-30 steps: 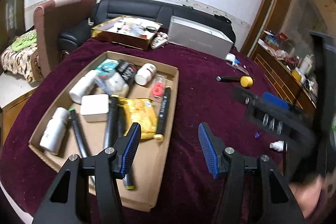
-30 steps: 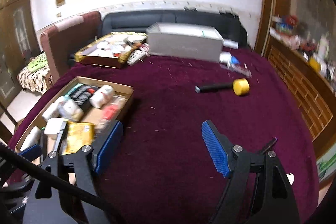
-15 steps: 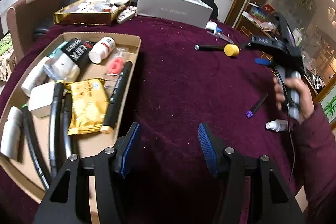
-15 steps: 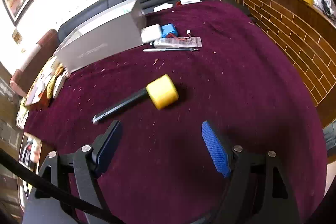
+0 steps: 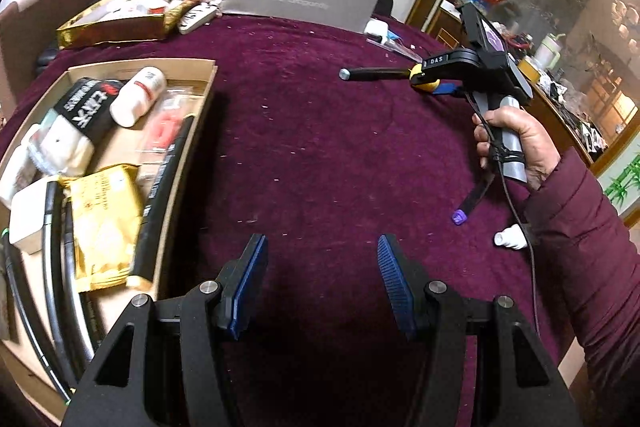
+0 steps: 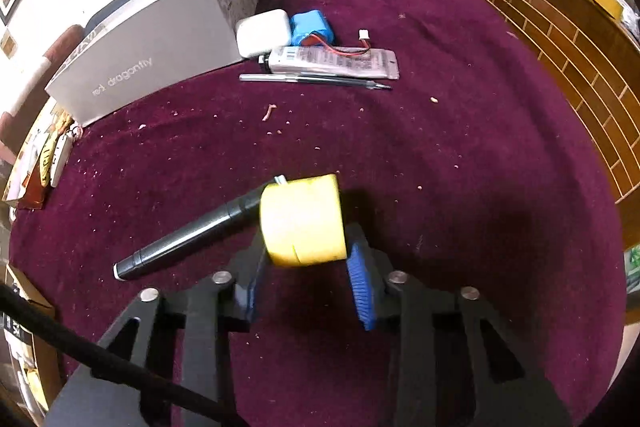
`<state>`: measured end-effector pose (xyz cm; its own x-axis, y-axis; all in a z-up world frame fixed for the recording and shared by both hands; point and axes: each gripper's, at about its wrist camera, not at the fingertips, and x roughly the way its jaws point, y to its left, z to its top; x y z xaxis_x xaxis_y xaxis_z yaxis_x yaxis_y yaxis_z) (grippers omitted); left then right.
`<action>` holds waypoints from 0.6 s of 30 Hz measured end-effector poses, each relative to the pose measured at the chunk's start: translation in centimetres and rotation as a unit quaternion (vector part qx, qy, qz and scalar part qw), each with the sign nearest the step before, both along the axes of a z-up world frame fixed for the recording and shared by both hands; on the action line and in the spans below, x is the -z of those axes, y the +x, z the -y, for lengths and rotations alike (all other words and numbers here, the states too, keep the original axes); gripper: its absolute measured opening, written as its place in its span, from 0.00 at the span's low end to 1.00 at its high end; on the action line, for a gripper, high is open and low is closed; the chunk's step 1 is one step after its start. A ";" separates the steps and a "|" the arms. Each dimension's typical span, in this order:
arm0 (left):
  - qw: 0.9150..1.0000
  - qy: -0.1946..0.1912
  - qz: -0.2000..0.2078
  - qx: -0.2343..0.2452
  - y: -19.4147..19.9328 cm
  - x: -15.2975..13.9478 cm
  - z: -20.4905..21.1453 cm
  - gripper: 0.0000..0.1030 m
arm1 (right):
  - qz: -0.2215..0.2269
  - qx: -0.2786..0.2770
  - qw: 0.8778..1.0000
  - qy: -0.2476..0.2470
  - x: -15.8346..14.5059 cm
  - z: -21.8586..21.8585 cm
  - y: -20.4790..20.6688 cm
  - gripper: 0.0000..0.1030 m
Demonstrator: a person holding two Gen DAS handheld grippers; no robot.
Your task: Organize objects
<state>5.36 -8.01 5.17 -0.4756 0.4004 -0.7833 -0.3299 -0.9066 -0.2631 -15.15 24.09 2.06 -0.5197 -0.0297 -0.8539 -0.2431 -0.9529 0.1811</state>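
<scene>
My right claw tilts steeply down, jaws just closing around the yellow mallet head on the desk; contact unclear. My left claw hangs released beside the cardboard tray.

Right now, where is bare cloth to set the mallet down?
Widest bare maroon cloth lies between the cardboard tray and the mallet, ahead of the left gripper. The tray is packed full. Near the purple-capped marker and small white bottle it is tighter.

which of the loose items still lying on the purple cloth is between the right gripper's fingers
The yellow-headed mallet with black handle; the right gripper has just been closing around its head, while the purple-capped marker and small white bottle lie untouched.
</scene>
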 end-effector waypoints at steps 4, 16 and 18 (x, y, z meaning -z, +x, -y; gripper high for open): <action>1.000 -0.008 -0.008 0.016 -0.5 -0.8 -1.2 0.49 | 0.003 0.000 1.000 -0.028 -0.5 -0.3 1.2 0.29; 0.984 -0.075 -0.034 0.158 -3.4 -0.7 -12.0 0.49 | -0.046 0.022 0.990 -0.131 -4.0 -6.5 13.3 0.28; 0.981 -0.076 -0.033 0.176 -3.7 -0.1 -13.7 0.49 | -0.047 0.022 0.990 -0.132 -4.0 -7.2 14.7 0.27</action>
<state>1.64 5.71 5.25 -0.3805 0.4296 -0.8189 -0.6407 -0.7610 -0.1015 -0.50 31.33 6.05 -0.6028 -0.2202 -0.7669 -0.2535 -0.8585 0.4457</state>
